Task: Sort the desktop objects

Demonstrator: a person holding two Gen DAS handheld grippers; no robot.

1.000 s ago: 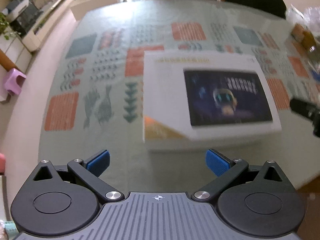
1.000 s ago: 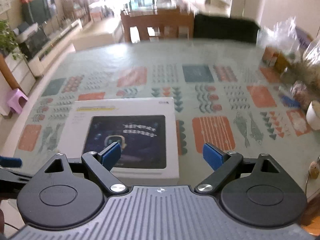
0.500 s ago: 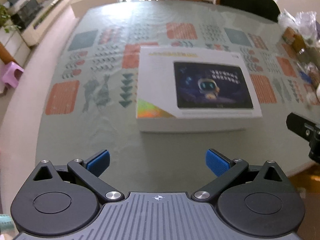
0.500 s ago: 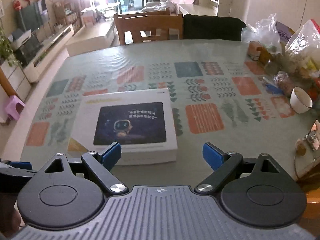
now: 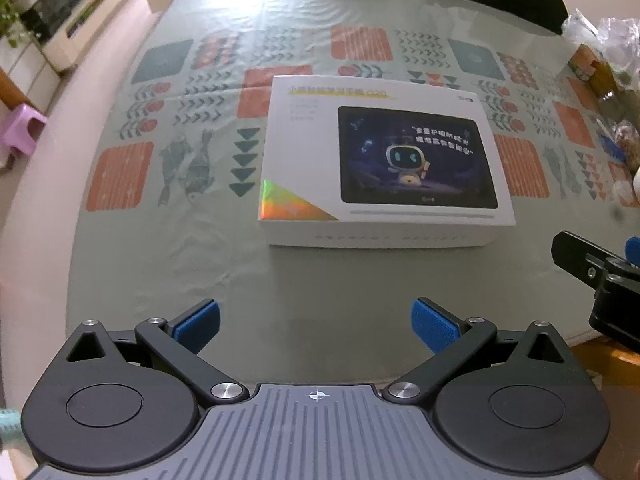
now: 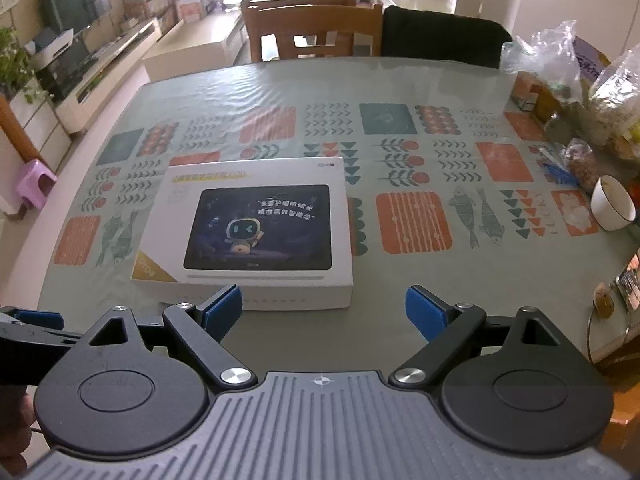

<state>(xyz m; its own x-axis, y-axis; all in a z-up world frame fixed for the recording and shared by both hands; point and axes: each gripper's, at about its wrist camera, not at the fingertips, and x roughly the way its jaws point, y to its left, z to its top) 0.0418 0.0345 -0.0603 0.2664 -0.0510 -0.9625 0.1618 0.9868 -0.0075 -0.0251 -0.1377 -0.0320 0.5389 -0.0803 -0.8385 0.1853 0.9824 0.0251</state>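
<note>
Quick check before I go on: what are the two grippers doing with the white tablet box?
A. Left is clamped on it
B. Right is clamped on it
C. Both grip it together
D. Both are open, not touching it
D: the left gripper and right gripper both stand open, short of the white tablet box lying flat on the table.

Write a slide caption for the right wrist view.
Open right tongs hover short of a white tablet box lying flat on the patterned tablecloth.
</note>
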